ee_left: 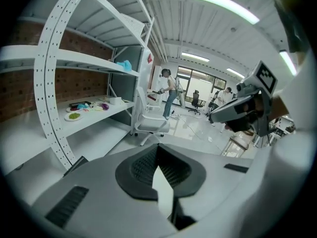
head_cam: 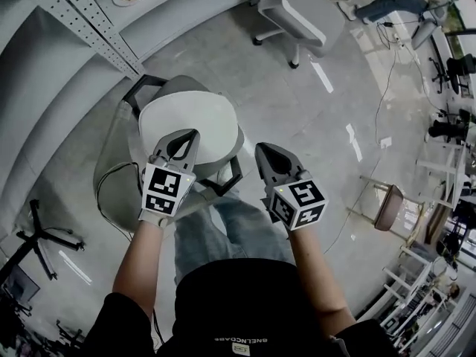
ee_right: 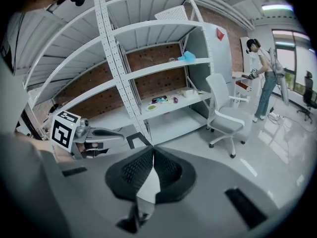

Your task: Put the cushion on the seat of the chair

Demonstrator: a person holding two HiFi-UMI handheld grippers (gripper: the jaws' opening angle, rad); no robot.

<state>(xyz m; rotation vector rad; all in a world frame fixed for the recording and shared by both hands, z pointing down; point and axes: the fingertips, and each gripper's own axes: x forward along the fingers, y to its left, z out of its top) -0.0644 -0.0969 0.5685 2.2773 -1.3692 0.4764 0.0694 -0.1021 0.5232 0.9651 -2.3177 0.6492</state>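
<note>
Black ribbed pads (ee_left: pixel 141 168) on my left gripper (ee_left: pixel 157 148) meet at the tip in its own view: the jaws are fully together with nothing pinched between them. My right gripper (ee_right: pixel 152 152) reads the same, closed tip to tip and empty. Both gripper cameras look out across the room, and neither one catches the cushion.

From the head view, the left gripper sits over the near edge of the pale round cushion (head_cam: pixel 195 110), with its tips pointing across it. I can't tell whether it touches the fabric. The right gripper is off to the cushion's right, beyond the dark armrest (head_cam: pixel 223 183) at the near-right side of the seat (head_cam: pixel 238 146), over bare floor (head_cam: pixel 312 117).

The cushion lies flat on the seat of the chair (head_cam: pixel 143 88), covering it almost edge to edge between the dark armrests. Beyond the chair's far-left side runs a grey metal shelf rack (head_cam: pixel 78 21). A white office chair (head_cam: pixel 301 13) stands well apart on the floor at the top of the view.
</note>
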